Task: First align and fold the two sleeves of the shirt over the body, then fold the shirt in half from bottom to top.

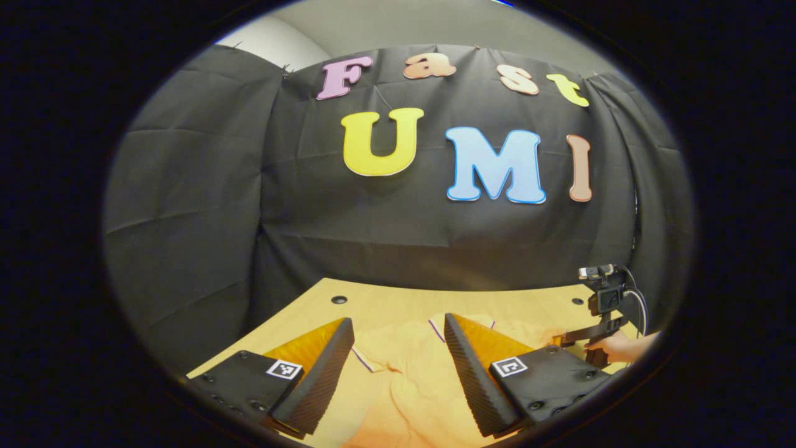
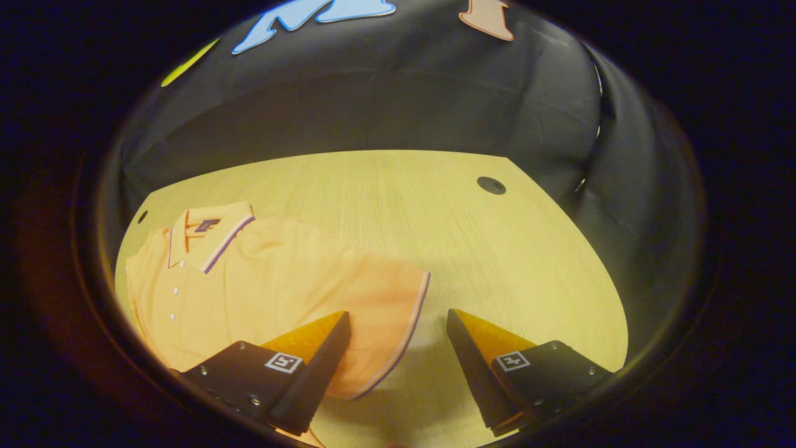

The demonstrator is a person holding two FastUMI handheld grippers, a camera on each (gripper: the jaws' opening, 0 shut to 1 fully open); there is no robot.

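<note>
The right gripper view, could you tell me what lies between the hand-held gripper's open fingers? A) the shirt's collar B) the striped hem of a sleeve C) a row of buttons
B: the sleeve ends in its striped hem between the right hand-held gripper fingers, both off the shirt.

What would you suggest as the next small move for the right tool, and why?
Probably lower the right tool onto the sleeve hem and close. Its jaws stand open above the shirt, which lies flat on the table with this striped-edged sleeve spread outward, not yet folded over the body.
</note>
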